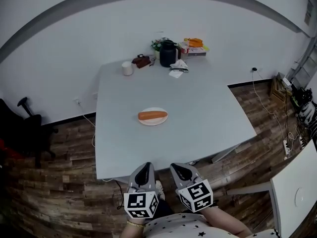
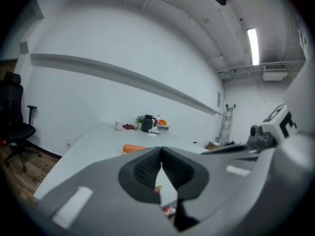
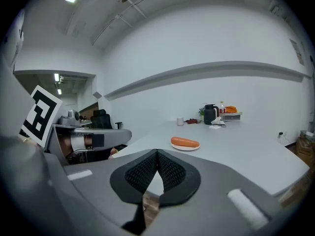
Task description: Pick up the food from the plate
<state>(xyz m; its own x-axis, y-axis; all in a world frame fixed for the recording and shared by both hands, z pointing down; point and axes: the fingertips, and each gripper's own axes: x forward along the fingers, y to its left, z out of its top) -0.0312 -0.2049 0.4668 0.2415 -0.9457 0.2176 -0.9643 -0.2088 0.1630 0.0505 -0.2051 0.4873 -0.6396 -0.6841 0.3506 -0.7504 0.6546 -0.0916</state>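
Observation:
An orange sausage-shaped food (image 1: 152,115) lies on a small white plate (image 1: 152,122) in the middle of the grey table (image 1: 198,113). The food (image 3: 185,142) also shows in the right gripper view, on its plate (image 3: 185,148), and its orange end (image 2: 133,148) peeks over the jaws in the left gripper view. My left gripper (image 1: 145,168) and right gripper (image 1: 178,167) hover side by side at the table's near edge, well short of the plate. Both are shut, tips meeting, nothing between them (image 2: 161,150) (image 3: 157,153).
At the table's far edge stand a white cup (image 1: 128,68), a black kettle (image 1: 168,53), a dark object (image 1: 141,61), papers (image 1: 177,68) and a box with orange items (image 1: 194,47). A black office chair (image 1: 22,128) is at left; cables and a power strip (image 1: 286,145) lie at right.

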